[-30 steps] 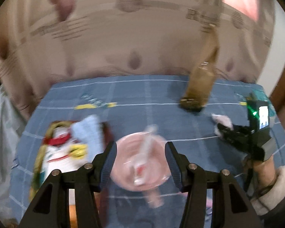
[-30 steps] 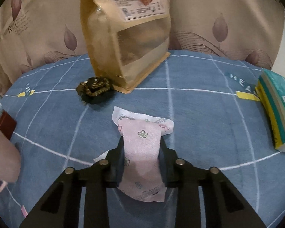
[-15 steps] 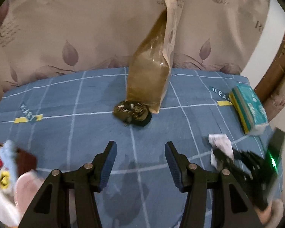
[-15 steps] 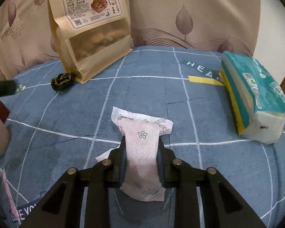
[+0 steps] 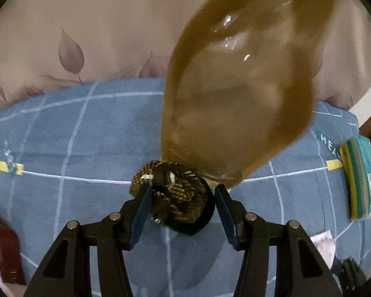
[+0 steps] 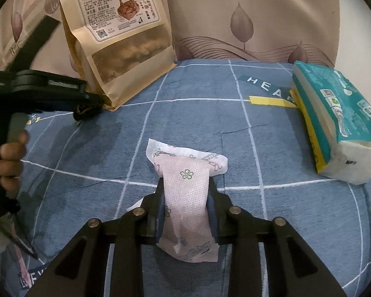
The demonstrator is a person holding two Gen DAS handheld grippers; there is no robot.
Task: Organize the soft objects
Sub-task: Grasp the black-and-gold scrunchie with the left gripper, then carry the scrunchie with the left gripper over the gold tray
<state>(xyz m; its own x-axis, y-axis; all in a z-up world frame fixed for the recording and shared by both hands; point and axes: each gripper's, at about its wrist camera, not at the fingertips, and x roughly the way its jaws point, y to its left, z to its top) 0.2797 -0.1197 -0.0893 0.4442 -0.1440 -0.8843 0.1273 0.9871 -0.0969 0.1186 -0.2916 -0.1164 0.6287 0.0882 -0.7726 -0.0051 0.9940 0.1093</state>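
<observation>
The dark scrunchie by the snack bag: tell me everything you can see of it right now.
The scrunchie is a bunched ring of black fabric with gold-yellow checked weave and a few small pale beads. It lies flat on the blue bedsheet, its far edge against the foot of the upright brown snack bag. The left gripper straddles it with jaws open; the left finger looks to brush its edge, the right stands clear.

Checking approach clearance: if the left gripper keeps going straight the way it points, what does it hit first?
The dark braided hair tie, lying between the left gripper's open fingers. Right behind it stands the brown snack bag; depth between the two is unclear, they look nearly touching.
</observation>
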